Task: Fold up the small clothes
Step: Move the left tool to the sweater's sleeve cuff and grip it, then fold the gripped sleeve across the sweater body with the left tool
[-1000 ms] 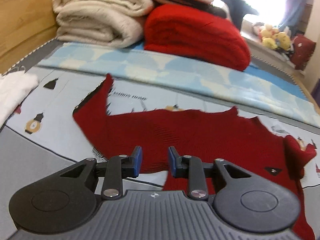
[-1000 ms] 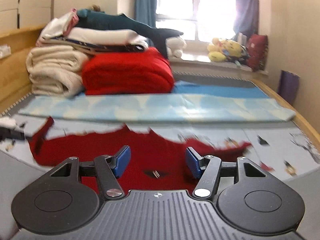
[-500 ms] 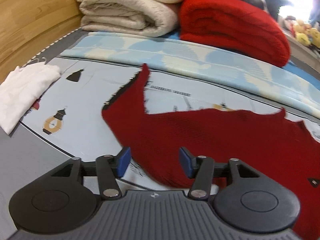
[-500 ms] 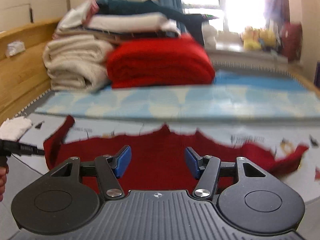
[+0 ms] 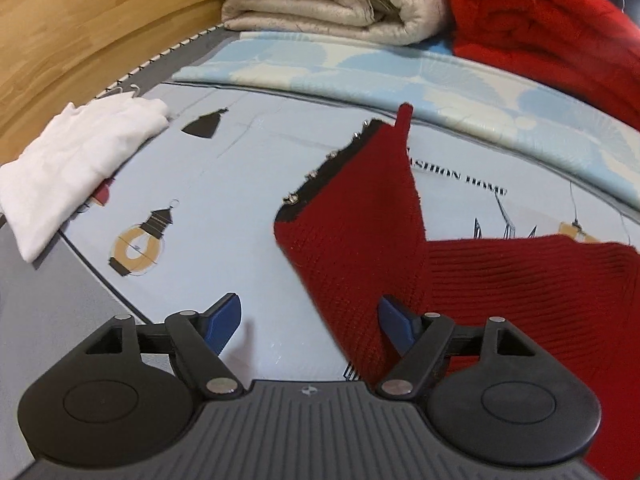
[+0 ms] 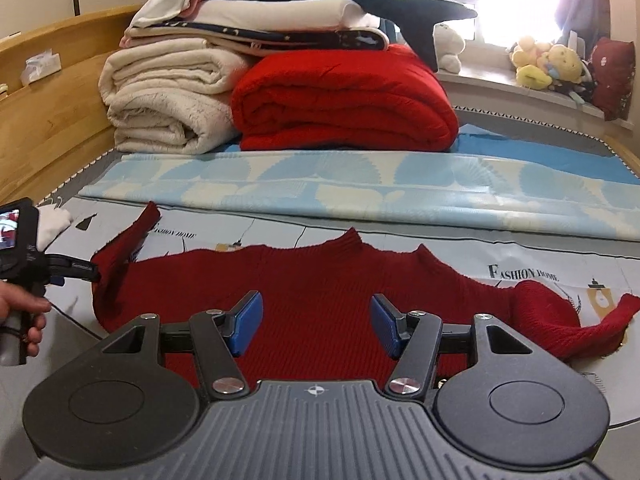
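Observation:
A dark red knitted sweater (image 6: 320, 280) lies spread flat on the printed bed sheet (image 5: 240, 160), collar toward the far side. Its left sleeve (image 5: 360, 232) lies bent away, its dark cuff at the far end; the right sleeve (image 6: 560, 320) is bunched up. My left gripper (image 5: 310, 322) hangs low over the sheet at the left sleeve, jaws opening. The sleeve's near edge lies beside the right pad (image 5: 394, 324), and nothing is pinched. In the right wrist view the left gripper (image 6: 74, 270) shows at the far left, held by a hand (image 6: 20, 312). My right gripper (image 6: 316, 322) is open above the sweater's body, holding nothing.
A white folded garment (image 5: 72, 160) lies left of the sleeve by the wooden bed side (image 5: 80, 20). Behind the sweater is a light blue patterned mat (image 6: 360, 188). Beyond it stand cream blankets (image 6: 168, 100) and a red blanket (image 6: 344, 100). Plush toys (image 6: 548, 64) sit on the sill.
My left gripper has moved left and down to the sleeve while its jaws spread much wider. My right gripper has come lower over the sweater, its opening unchanged.

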The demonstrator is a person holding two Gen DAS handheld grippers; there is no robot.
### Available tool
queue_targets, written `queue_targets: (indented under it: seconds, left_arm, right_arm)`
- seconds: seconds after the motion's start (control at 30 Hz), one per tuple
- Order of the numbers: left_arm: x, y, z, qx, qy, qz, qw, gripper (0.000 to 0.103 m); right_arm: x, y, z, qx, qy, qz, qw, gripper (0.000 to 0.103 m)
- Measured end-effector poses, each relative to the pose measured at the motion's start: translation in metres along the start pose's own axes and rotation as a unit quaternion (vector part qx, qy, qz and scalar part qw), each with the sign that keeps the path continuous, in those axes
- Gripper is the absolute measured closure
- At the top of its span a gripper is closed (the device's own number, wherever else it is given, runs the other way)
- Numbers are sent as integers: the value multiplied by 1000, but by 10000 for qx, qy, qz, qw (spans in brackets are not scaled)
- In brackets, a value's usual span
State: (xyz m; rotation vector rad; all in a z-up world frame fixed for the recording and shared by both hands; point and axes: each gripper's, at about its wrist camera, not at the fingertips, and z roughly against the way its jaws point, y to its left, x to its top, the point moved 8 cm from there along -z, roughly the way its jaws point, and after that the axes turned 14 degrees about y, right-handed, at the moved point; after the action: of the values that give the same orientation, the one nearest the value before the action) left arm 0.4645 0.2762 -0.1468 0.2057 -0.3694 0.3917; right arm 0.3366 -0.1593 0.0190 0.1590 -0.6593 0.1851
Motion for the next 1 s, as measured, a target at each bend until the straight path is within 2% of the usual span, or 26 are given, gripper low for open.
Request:
queue_targets:
  seconds: [0.03,0.07,0.1,0.17,0.23,0.33,0.4,0.43,0.47,0.5,0.6,0.63,0.67,0.7,0.73,1.0]
  left_arm:
    - [-1,-2,-2,-1,-5,-46,10000,30]
    - [-1,-4,-3,17,-22,-109,9999,42]
    - [-1,-7,-3,37,-44,-208,9998,50]
    - [-1,-13,-2,25,-83,-368,9993,83]
    - [-1,-18,3,66,-155,-457,9988,97]
    - [0,-20,11,16,-234,-406,9989,93]
    - [2,-21,16,-177,-322,-310,9988,67]
    - [3,-22,20,-249,-436,-276,9984,45]
    - [4,-23,24,-254,-566,-263,9977,36]
    - [5,-26,26,-253,-620,-309,9973,36]
    - [2,-36,21,-226,-494,-562,9969,40]
    - [1,-37,18,-116,-444,-632,9970,51]
    - [-1,-38,15,-50,-378,-678,9970,67]
    - [-1,-38,12,-45,-314,-680,9972,76]
    - [-1,-36,11,-92,-281,-650,9974,90]
    - [2,-42,42,-123,-552,-725,9958,97]
  right_arm:
    - [0,0,0,-7,8,21,10000,41]
    - [0,0,0,-27,14,46,10000,41]
    - [1,0,0,-52,13,65,10000,41]
    - [2,-1,0,-76,4,70,9999,41]
    - [2,-3,0,-82,12,41,10000,41]
    - [1,-3,-1,-89,36,20,10000,41]
    - [-1,-2,-1,-73,52,37,10000,41]
    - [-2,-1,-1,-70,61,57,9999,41]
    - [-3,0,-1,-65,68,87,9999,41]
    - [-4,1,0,-62,71,119,9999,41]
    - [-5,0,-1,-104,79,175,9998,41]
    - [-5,-1,-2,-119,88,167,9998,41]
    - [-5,-2,-2,-129,97,150,9998,41]
    - [-6,-3,-3,-138,110,124,9998,41]
    - [-5,-4,-4,-141,123,106,9998,41]
    - [-5,-2,-4,-151,143,157,9997,41]
